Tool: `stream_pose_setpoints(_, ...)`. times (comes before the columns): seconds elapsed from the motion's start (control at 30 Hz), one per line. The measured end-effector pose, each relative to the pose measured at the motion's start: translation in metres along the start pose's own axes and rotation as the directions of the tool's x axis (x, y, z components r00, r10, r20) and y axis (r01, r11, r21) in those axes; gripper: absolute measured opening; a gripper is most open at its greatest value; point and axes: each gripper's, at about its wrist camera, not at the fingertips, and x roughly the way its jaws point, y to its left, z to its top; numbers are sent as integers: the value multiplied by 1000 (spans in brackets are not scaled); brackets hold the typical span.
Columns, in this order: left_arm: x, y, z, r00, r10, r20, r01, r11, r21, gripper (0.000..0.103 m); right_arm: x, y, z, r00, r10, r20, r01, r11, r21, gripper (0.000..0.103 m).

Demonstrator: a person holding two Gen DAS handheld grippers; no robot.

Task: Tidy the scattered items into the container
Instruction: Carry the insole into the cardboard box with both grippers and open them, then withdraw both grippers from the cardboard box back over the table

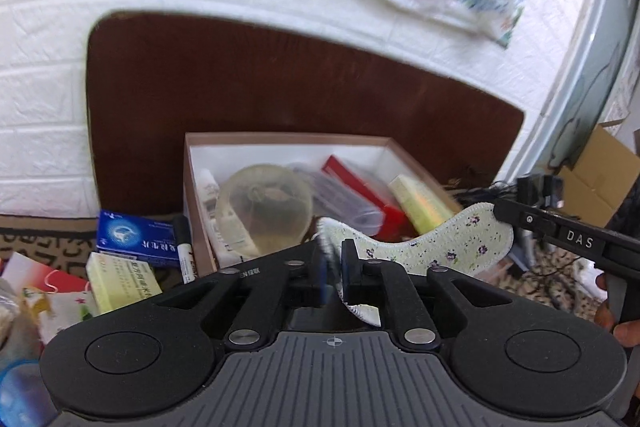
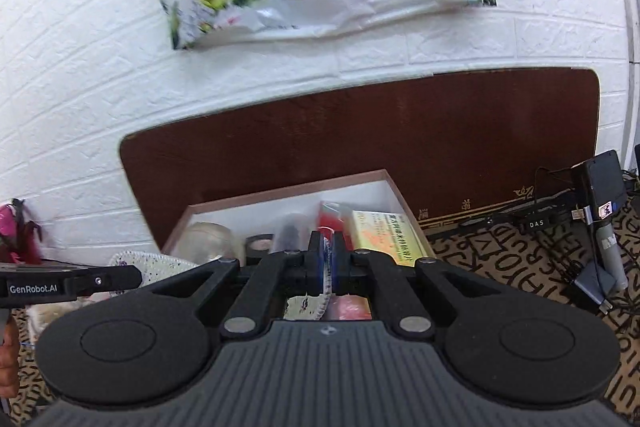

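Observation:
A white insole with small purple flowers [image 1: 440, 247] hangs stretched between my two grippers, just above the near edge of the open box [image 1: 280, 138]. My left gripper [image 1: 335, 253] has its jaws a little apart, with the insole's curled end loose in the gap. My right gripper [image 2: 327, 247] is shut on the other end, which shows below its fingers. In the left wrist view the right gripper [image 1: 500, 214] comes in from the right. The box [image 2: 288, 189] has a pinkish-brown rim and holds a clear round dish [image 1: 264, 211], a red box [image 1: 360, 183] and a yellow box [image 1: 420, 203].
Left of the box lie a blue medicine box [image 1: 136, 239], a pale yellow box [image 1: 120, 283] and a black marker [image 1: 185, 247] on patterned cloth. A brown panel [image 1: 240, 87] and white brick wall stand behind. A phone on a stand [image 2: 604, 183] is at the right.

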Motion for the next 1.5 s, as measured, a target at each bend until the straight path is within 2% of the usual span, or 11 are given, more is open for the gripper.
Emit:
stream_pose_setpoints(0.03, 6, 2, -3, 999, 30, -15, -30, 999, 11, 73, 11, -2, -3, 1000, -8, -13, 7, 1000, -13, 5)
stream_pose_setpoints(0.13, 8, 9, -11, 998, 65, -1, -65, 996, 67, 88, 33, -6, -17, 997, -70, -45, 68, 996, -51, 14)
stream_pose_setpoints(0.23, 3, 14, -12, 997, 77, 8, -77, 994, 74, 88, 36, -8, -34, 992, -124, -7, 123, 989, -77, 68)
stream_pose_setpoints(0.33, -1, 18, -9, 999, 37, 10, -37, 999, 27, 86, 35, 4, -44, 988, -150, 17, 151, 976, -155, 66)
stream_pose_setpoints(0.53, 7, 3, -10, 998, -49, -46, 51, 998, 38, 79, 35, 32, -54, 998, -56, -15, 50, 961, -273, 61)
stream_pose_setpoints(0.67, 14, -10, -19, 993, -94, -73, 98, 993, 65, 84, 34, 42, -58, 999, 22, -31, -30, 955, -296, 62)
stream_pose_setpoints(0.8, 24, -14, -27, 995, -63, -76, 69, 995, 77, 98, 37, 43, -66, 998, 41, -57, -57, 949, -310, 74)
stream_pose_setpoints(0.97, 18, -12, -29, 996, -75, -47, 77, 996, 49, 101, 41, 31, -64, 998, -11, -67, -5, 972, -234, 99)
stream_pose_setpoints(1.1, 2, -11, -26, 997, -70, -46, 71, 997, 27, 103, 35, 25, -62, 996, 15, -92, -30, 987, -161, 99)
stream_pose_setpoints(1.23, -31, -8, -37, 999, -49, 14, 49, 999, -1, 103, 9, 39, -61, 999, 30, -31, -35, 983, -178, 101)
stream_pose_setpoints(1.5, -102, 16, -107, 1000, -26, 12, 27, 993, -119, 103, -55, 87, -87, 994, 105, -9, -103, 953, -284, 103)
